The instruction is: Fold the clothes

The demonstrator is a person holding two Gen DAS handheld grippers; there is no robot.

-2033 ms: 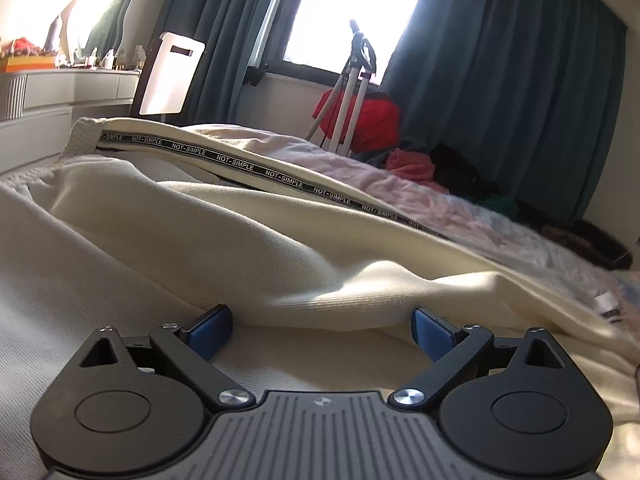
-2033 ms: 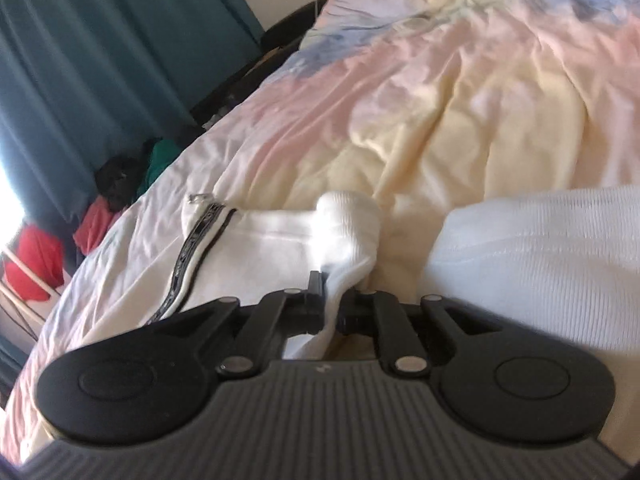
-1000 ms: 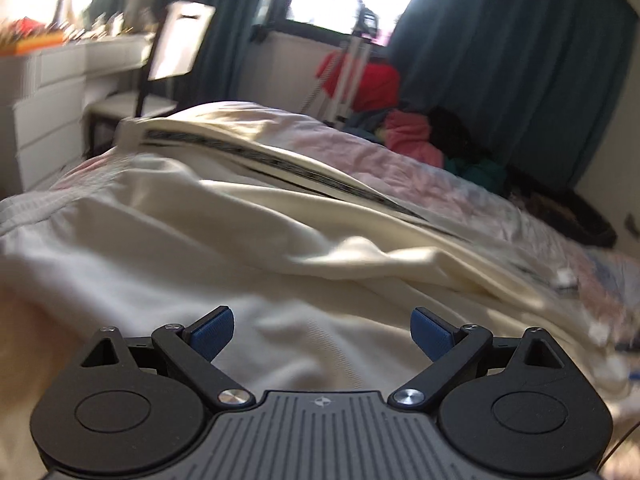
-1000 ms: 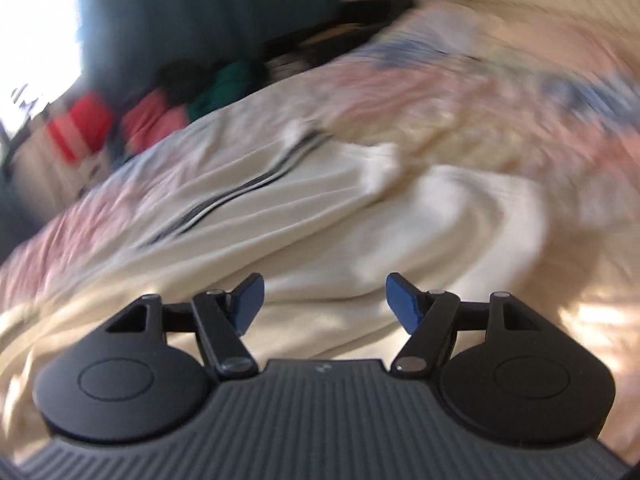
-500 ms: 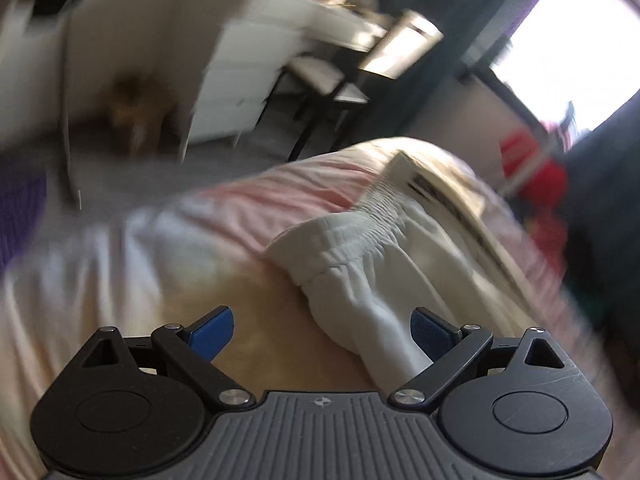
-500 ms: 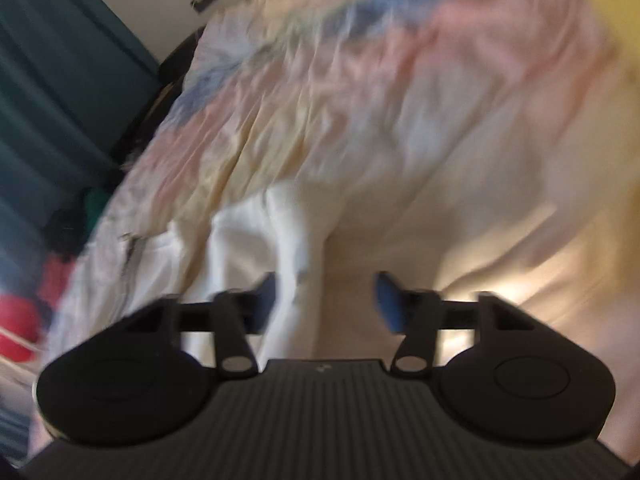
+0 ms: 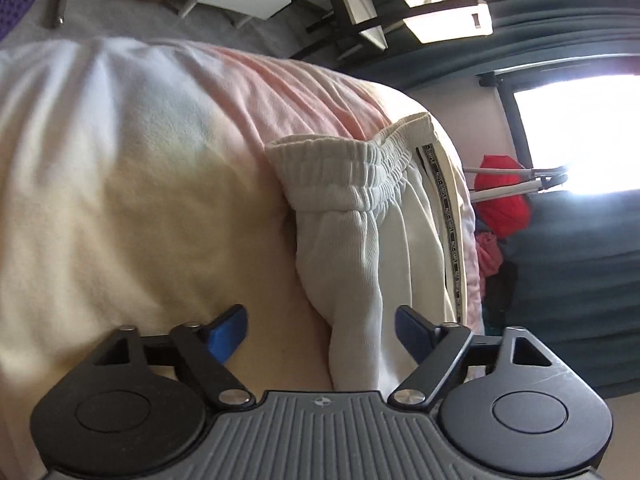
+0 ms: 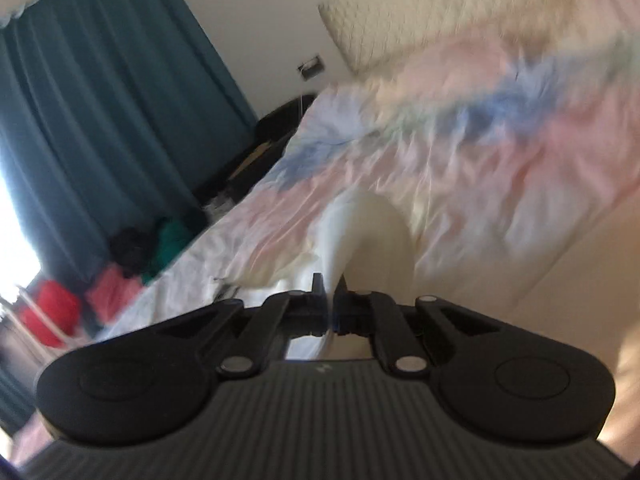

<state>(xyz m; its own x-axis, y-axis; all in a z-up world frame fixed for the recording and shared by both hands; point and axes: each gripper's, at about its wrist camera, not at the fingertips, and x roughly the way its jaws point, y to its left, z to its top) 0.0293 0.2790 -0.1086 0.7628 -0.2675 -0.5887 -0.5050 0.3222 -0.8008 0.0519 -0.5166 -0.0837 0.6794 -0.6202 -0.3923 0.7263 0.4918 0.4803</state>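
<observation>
Cream-white fleece trousers (image 7: 372, 216) lie along one edge of a bed, on a pastel sheet (image 7: 132, 184), their gathered waistband (image 7: 340, 164) at the end nearest a dresser and a lettered stripe (image 7: 442, 208) running down the leg by that edge. The left gripper (image 7: 320, 330) hangs low over the near fold of the cloth with its blue pads (image 7: 226, 330) standing wide; the jaws have just been closing a little, and a ridge of fabric lies between them, touched by neither pad. At the far end of the garment, the right gripper (image 8: 330, 304) has just clamped fully together on a thin pinch of the same white cloth (image 8: 360, 232), which rises in a soft hump ahead of it; that view is blurred, so which part of the trousers it has cannot be told.

The step in hand appears to be taking a second hold before a fold. It would go best if the left pads sank around the whole ridge and caught both layers, not the top skin alone, then closed firmly before any lift. Both ends should rise together, keeping the stripe straight so the fold lands square on the bed.
</observation>
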